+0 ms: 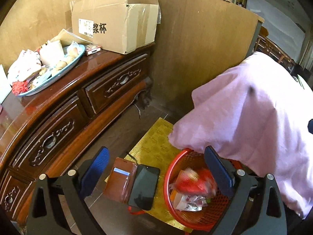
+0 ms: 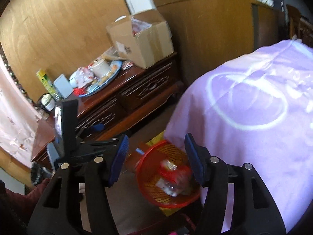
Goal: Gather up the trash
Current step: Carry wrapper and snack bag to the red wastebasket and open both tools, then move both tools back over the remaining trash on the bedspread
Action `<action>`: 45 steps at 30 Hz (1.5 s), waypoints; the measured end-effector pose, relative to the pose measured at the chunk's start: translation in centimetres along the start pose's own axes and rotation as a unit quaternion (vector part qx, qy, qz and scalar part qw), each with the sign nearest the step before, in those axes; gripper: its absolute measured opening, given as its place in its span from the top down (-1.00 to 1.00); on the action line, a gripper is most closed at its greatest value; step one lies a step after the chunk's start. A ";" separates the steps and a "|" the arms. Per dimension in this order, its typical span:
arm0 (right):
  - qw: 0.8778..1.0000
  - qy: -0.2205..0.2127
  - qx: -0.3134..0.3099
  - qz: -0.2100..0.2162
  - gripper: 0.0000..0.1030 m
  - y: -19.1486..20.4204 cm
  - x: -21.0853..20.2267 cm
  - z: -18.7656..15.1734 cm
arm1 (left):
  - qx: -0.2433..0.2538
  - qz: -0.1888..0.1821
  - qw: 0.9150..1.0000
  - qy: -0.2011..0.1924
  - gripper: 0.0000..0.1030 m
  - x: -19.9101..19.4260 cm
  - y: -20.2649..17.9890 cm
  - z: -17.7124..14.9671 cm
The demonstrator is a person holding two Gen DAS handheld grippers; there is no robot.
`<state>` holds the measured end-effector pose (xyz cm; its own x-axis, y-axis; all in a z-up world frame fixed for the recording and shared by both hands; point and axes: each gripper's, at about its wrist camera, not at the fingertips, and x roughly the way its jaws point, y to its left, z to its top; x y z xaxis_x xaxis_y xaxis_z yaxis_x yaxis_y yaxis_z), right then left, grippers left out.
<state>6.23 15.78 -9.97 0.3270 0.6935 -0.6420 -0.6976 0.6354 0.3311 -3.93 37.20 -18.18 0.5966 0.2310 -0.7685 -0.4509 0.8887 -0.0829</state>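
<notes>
Right gripper: low centre of its own view, blue pads spread with nothing between them, hanging straight over the basket, so it looks to have a wrapper just let go below it.

Left gripper: bottom of its view, fingers wide apart and empty; it frames the phone and basket without touching either, seemingly waiting its turn.

Red basket: lower right of the left view, a mesh bin on the floor, partly tucked under the pink cloth. It is the collection point, set within reach of both hands.

Trash in basket: red and white wrappers piled inside; the top one is blurred, possibly falling, hard to tell.

Phone in brown wallet case: lower centre, lying open on the floor just left of the basket. Not rubbish, so best steered around.

Yellow mat: under the phone's and basket's edges, flat on the dark floor.

Pink cloth: right side, draped over something bulky, overhanging the basket rim.

Wooden cabinet: left and middle, carved drawers shut.

Blue tray: upper left, on the cabinet top, heaped with wrappers and scraps, likely the next source of trash.

Cardboard box: top centre, behind the tray, flaps open.
</notes>
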 end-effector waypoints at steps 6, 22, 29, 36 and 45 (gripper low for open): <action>0.998 -0.022 0.045 -0.037 -0.14 -3.1 -3.0 -0.8 | 0.015 -0.011 1.000 -0.009 -0.86 -0.8 -1.3 0.2; 0.977 -0.161 0.073 -0.117 -0.36 -6.1 -18.6 -5.6 | 0.154 -0.055 0.980 -0.112 -0.89 -12.0 -14.0 0.3; 0.962 -0.200 0.095 -0.159 -0.46 -9.9 -24.5 -9.0 | 0.209 -0.066 0.967 -0.128 -0.89 -15.1 -20.7 -0.2; 0.947 -0.204 0.142 -0.201 -0.48 -16.3 -27.6 -12.3 | 0.276 -0.088 0.948 -0.132 -0.89 -15.5 -29.1 -1.5; 0.902 -0.181 0.232 -0.317 -0.53 -25.9 -28.2 -16.9 | 0.326 -0.135 0.932 -0.086 -0.89 -10.1 -39.6 -2.7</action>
<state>4.30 -25.98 -12.10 0.8115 0.1530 -0.5640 0.0172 0.9585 0.2847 6.14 -1.34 -8.84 0.7521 -0.0263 -0.6585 0.1976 0.9622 0.1873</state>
